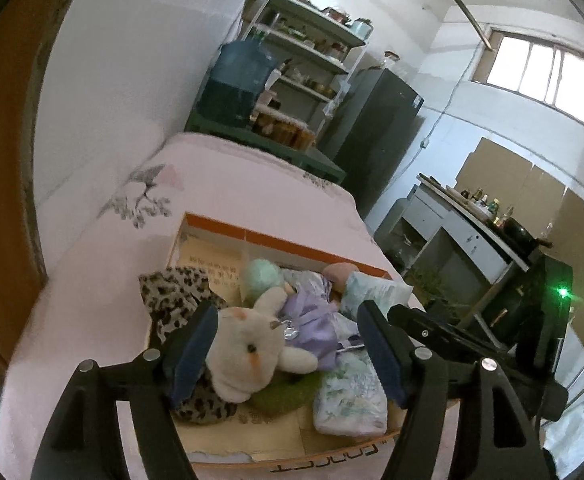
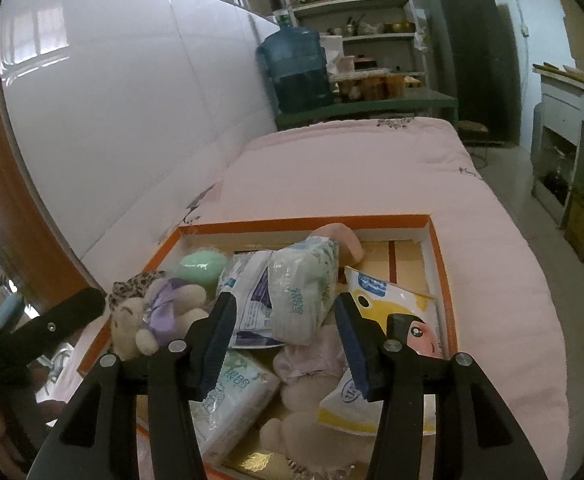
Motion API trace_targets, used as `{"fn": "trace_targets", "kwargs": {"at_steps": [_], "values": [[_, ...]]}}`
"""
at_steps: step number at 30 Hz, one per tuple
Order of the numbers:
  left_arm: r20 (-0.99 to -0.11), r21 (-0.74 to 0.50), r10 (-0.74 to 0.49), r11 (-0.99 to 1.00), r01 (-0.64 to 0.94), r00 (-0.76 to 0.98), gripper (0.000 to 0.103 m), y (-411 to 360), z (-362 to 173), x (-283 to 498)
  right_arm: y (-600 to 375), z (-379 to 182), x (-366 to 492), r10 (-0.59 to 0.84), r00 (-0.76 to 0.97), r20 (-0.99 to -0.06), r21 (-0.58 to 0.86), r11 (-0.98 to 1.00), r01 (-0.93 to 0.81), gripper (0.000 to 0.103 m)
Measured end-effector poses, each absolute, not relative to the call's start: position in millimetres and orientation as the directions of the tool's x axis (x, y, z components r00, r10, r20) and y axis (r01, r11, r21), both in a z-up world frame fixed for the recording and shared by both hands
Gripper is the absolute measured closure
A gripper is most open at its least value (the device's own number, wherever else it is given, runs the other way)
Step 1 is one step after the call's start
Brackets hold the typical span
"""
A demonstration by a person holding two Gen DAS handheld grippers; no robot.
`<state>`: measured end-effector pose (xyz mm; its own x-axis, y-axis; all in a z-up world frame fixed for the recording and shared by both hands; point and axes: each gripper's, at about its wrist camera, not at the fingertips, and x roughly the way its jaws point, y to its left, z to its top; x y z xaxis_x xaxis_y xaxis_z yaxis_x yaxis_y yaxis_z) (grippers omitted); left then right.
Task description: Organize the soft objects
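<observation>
The orange-rimmed box [image 2: 435, 240] sits on the pink bed [image 2: 371, 168], stuffed with tissue packs [image 2: 303, 288] and a plush rabbit [image 1: 248, 352]. Left hand-held gripper [image 1: 288, 348] is spread wide around the rabbit, not squeezing it. Right hand-held gripper [image 2: 288, 328] hangs apart over the packs, empty.

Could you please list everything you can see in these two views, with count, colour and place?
box: one, orange-rimmed, on the bed
bed: one, pink
bunny: one, cream, purple dress, box left
leopard cloth: one, box left edge
green ball: one, box back-left
tissue packs: several, white-green, box middle
yellow pack: one, box right
water jug: one, blue, beyond bed
fridge: one, dark
left claw: open
right claw: open
</observation>
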<state>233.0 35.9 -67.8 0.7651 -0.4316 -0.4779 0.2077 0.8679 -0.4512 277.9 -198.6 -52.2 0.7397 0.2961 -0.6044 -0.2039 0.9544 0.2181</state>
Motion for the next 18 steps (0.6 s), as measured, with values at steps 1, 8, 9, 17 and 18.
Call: {"fn": "trace_targets", "kwargs": {"at_steps": [1,8,9,17,18], "values": [[-0.473,-0.434,-0.419,0.876,0.209,0.775,0.031,35,-65,230,-199,-51,277,0.289,0.744,-0.602,0.214,0.957,-0.198,0.05],[-0.462,-0.364,-0.383,0.904,0.223,0.8,0.031,28,-56,222,-197,-43,261,0.25,0.767,-0.591,0.18,0.968,-0.176,0.05],[-0.462,-0.36,-0.383,0.905,0.226,0.8,0.031,27,-55,221,-196,-42,258,0.244,0.769,-0.591,0.174,0.969,-0.174,0.05],[-0.449,-0.372,-0.402,0.896,0.242,0.798,0.031,25,-47,215,-196,-38,237,0.216,0.767,-0.604,0.158,0.976,-0.149,0.05],[-0.451,-0.378,-0.406,0.894,0.242,0.795,0.031,25,-47,213,-197,-37,235,0.214,0.766,-0.606,0.162,0.976,-0.145,0.05]]}}
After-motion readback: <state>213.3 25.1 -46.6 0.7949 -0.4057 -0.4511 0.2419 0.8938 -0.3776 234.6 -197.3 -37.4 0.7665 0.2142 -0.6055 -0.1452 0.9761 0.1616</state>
